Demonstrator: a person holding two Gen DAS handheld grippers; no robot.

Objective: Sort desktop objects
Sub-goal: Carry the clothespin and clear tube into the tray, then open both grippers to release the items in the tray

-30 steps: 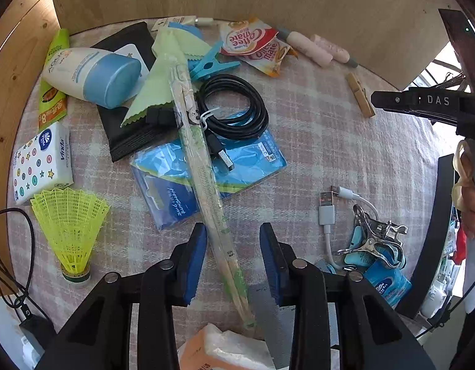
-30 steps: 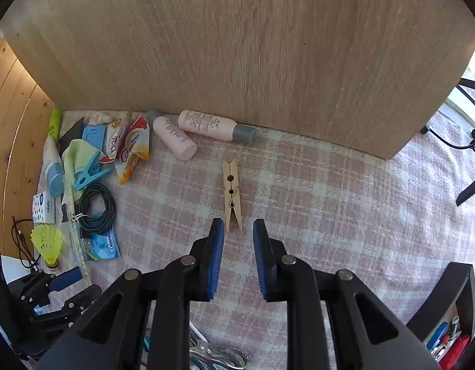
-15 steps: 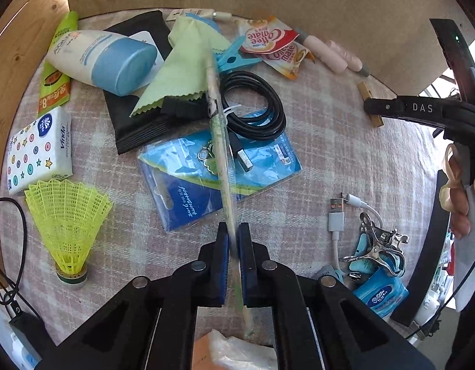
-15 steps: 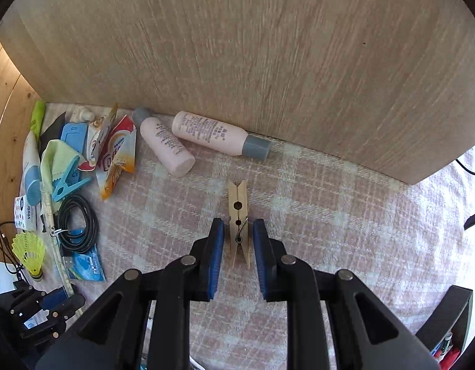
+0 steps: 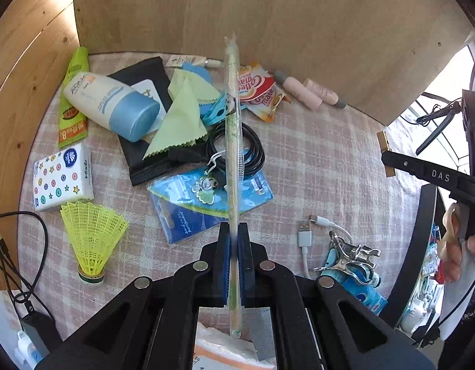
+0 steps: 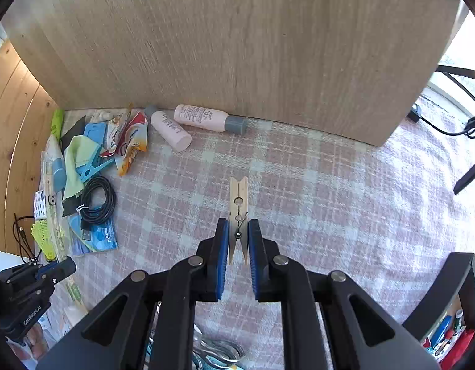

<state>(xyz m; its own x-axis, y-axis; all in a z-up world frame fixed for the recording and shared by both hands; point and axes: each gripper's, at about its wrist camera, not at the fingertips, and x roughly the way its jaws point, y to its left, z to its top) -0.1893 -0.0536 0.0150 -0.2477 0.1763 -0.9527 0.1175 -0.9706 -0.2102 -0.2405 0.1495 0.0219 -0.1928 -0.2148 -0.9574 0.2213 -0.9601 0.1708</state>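
My left gripper (image 5: pixel 233 231) is shut on a long pair of chopsticks in a clear wrapper (image 5: pixel 233 141). The wrapped pair sticks out ahead, raised over the clutter and pointing at the wooden back wall. In the right wrist view a wooden clothespin (image 6: pixel 238 194) lies lengthwise between the blue pads of my right gripper (image 6: pixel 239 228). Its jaws are closing, and the pads touch the pin's two legs. The same clothespin (image 5: pixel 384 145) shows at the right edge of the left wrist view, at the tip of the right gripper's finger.
On the checked cloth (image 6: pixel 330 185) lie a blue-capped lotion bottle (image 5: pixel 111 104), a tissue pack (image 5: pixel 63 175), a yellow shuttlecock (image 5: pixel 91 234), a coiled black cable (image 5: pixel 253 151), creamer sachets (image 5: pixel 259 89), two pink tubes (image 6: pixel 203 118), a USB cable (image 5: pixel 305 237) and metal clips (image 5: pixel 351 256). A wooden wall (image 6: pixel 237 46) stands behind.
The left gripper shut on the wrapped chopsticks and lifted them, so they now point straight ahead. The right gripper moved onto the clothespin and narrowed around it.
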